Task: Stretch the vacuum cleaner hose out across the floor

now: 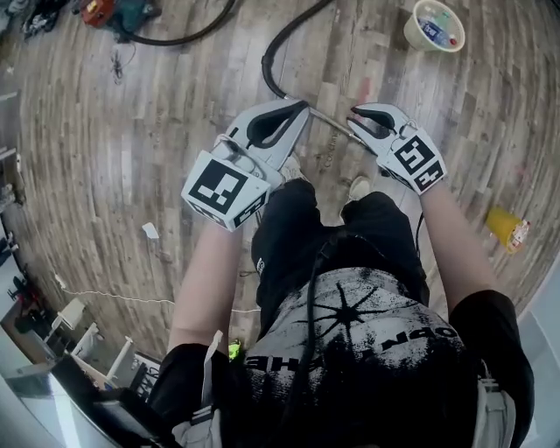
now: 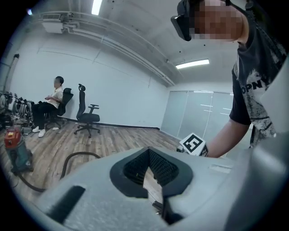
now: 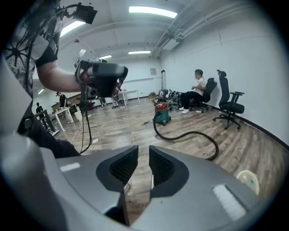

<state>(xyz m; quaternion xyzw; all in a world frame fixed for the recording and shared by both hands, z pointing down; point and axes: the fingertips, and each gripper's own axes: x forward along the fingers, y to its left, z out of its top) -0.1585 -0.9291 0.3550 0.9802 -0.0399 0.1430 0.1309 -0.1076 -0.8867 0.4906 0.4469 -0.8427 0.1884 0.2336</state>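
The black vacuum hose [image 1: 273, 54] curves over the wood floor and ends in a metal wand [image 1: 330, 123] lying in front of my feet. The red and teal vacuum cleaner [image 1: 115, 12] stands at the far left; it also shows in the right gripper view as the vacuum cleaner [image 3: 161, 113] with the hose [image 3: 192, 134] looping off it. My left gripper [image 1: 303, 108] hovers above the wand, shut, with nothing seen held. My right gripper [image 1: 355, 115] faces it, open by a narrow gap, and only floor shows between its fingers [image 3: 160, 168]. The left gripper [image 2: 149, 170] has its pads together.
A white tub [image 1: 435, 24] sits at the far right, a yellow object [image 1: 506, 226] at my right, and a paper scrap [image 1: 150, 230] with a white cable [image 1: 114, 298] at my left. A seated person [image 2: 52, 103] and office chairs [image 2: 88, 118] are by the wall.
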